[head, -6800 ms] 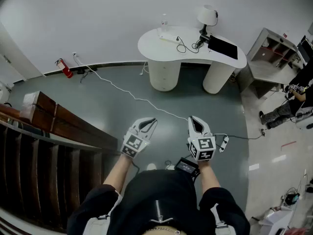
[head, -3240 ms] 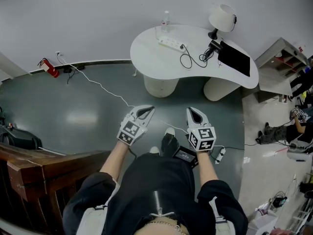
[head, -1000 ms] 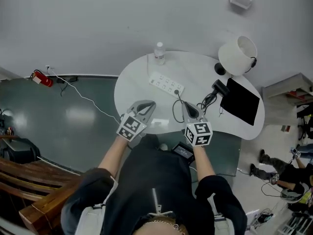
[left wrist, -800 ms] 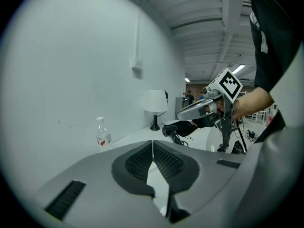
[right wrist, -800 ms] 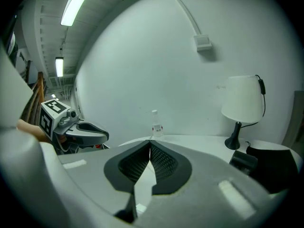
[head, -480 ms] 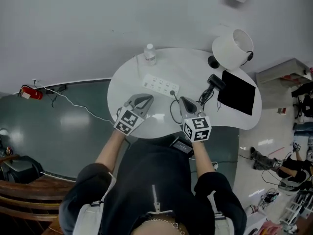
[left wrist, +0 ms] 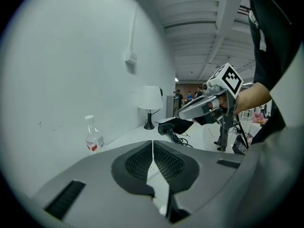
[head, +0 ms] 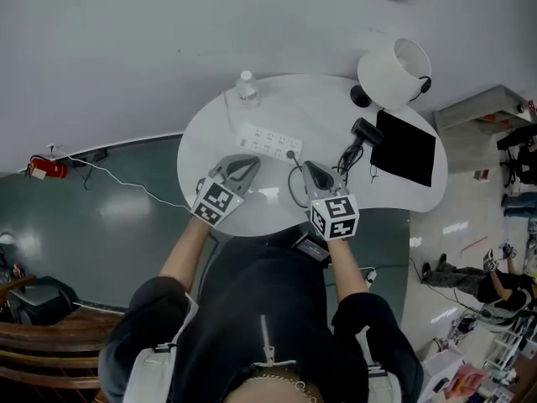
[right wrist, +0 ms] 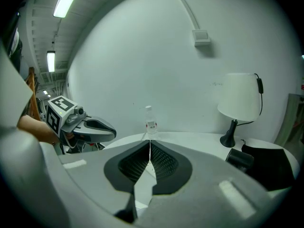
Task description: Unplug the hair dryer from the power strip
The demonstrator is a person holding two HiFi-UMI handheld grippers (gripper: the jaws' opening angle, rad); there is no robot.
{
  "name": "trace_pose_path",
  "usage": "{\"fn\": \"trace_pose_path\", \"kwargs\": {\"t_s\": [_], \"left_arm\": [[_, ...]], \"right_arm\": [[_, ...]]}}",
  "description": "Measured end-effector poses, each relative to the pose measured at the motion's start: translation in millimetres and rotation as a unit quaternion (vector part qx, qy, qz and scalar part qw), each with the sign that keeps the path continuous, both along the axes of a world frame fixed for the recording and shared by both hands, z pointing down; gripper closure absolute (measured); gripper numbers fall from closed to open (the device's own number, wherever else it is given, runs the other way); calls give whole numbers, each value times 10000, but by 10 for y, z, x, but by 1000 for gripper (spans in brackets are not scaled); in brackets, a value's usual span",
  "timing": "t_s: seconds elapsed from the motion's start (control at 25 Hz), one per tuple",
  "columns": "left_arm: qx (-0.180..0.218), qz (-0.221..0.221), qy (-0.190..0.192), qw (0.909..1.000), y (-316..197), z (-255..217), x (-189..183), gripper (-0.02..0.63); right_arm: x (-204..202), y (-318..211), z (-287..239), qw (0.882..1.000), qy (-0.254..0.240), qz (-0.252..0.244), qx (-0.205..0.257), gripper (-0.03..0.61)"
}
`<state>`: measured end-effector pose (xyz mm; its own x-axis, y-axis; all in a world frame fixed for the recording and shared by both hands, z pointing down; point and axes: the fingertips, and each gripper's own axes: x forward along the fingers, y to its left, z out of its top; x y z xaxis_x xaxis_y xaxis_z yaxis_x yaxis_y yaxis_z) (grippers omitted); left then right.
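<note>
A white power strip point(head: 268, 143) lies on the white curved table point(head: 210, 133), with a black plug point(head: 291, 154) in its right end. The plug's cord loops across to the black hair dryer point(head: 367, 132) point(left wrist: 168, 127) point(right wrist: 240, 159) beside the lamp. My left gripper point(head: 243, 161) point(left wrist: 152, 144) hovers over the table's near edge, just short of the strip, shut and holding nothing. My right gripper point(head: 309, 167) point(right wrist: 149, 146) is beside it, near the cord loop, also shut with nothing between its pads. The strip is hidden behind the jaws in both gripper views.
A water bottle point(head: 246, 89) point(left wrist: 94, 137) point(right wrist: 151, 124) stands at the table's far left. A white lamp point(head: 393, 72) and a black flat pad point(head: 406, 148) fill the right side. On the floor lie a white cable point(head: 126, 183) and a fire extinguisher point(head: 39, 169).
The person has stepped closer to the table. Both grippers moved forward and slightly down, and now hang over its near edge. Both stayed shut.
</note>
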<state>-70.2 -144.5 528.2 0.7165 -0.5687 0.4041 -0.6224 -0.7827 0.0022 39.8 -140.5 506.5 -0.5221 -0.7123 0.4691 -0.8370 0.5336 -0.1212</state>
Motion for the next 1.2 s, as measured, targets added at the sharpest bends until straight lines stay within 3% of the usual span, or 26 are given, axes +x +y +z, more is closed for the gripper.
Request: {"fn": "trace_pose_path", "kwargs": {"t_s": [0.76, 1.2], "left_arm": [[118, 425, -390, 9983, -309, 121, 157, 593], [240, 1172, -1213, 9854, -481, 309, 266, 374]], "right_arm": [[-7, -126, 110, 9998, -6, -145, -115, 572], [77, -214, 214, 9996, -49, -132, -240, 572]]}}
